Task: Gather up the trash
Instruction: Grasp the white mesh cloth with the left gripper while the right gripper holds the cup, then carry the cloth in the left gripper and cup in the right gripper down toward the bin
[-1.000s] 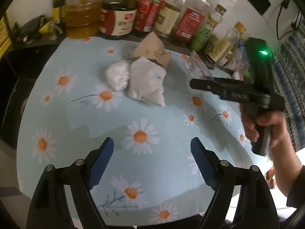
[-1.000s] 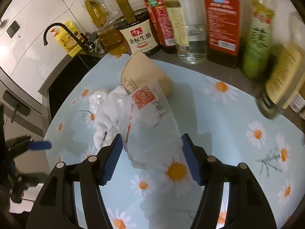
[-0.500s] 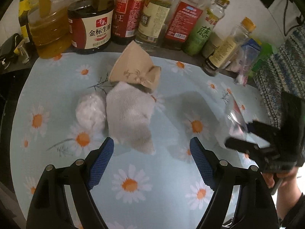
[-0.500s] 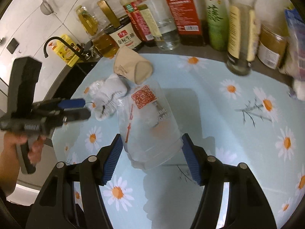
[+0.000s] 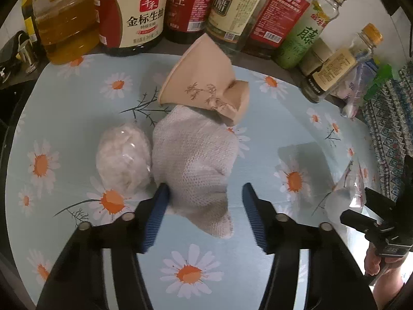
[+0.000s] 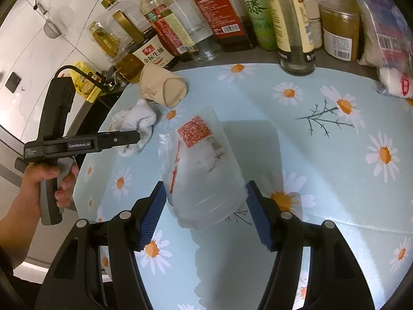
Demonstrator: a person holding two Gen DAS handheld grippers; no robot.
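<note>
A white knitted cloth [image 5: 196, 160] lies on the daisy-print table cover [image 5: 77, 118], with a white crumpled wad [image 5: 124, 157] to its left and a crushed beige paper cup [image 5: 204, 82] behind it. My left gripper [image 5: 204, 211] points down over the cloth's near end. Its jaws are closing with the cloth between them; the left pad is at the cloth's edge, the right pad stands apart. My right gripper [image 6: 206, 211] is shut on a clear plastic cup [image 6: 201, 170] with a red printed code, held above the table. From the right wrist view the left gripper [image 6: 134, 137] shows over the cloth [image 6: 139, 121].
Several oil, sauce and vinegar bottles [image 5: 139, 13] line the back edge of the table. A jar [image 6: 340, 33] and plastic bags [image 6: 382, 25] stand at the back right. A dark sink with a tap [image 6: 77, 72] lies beyond the table's left edge.
My left gripper has come forward and down onto the white cloth, and its jaws have narrowed around it. My right gripper, still holding the clear cup, has shifted and rolled a little.
</note>
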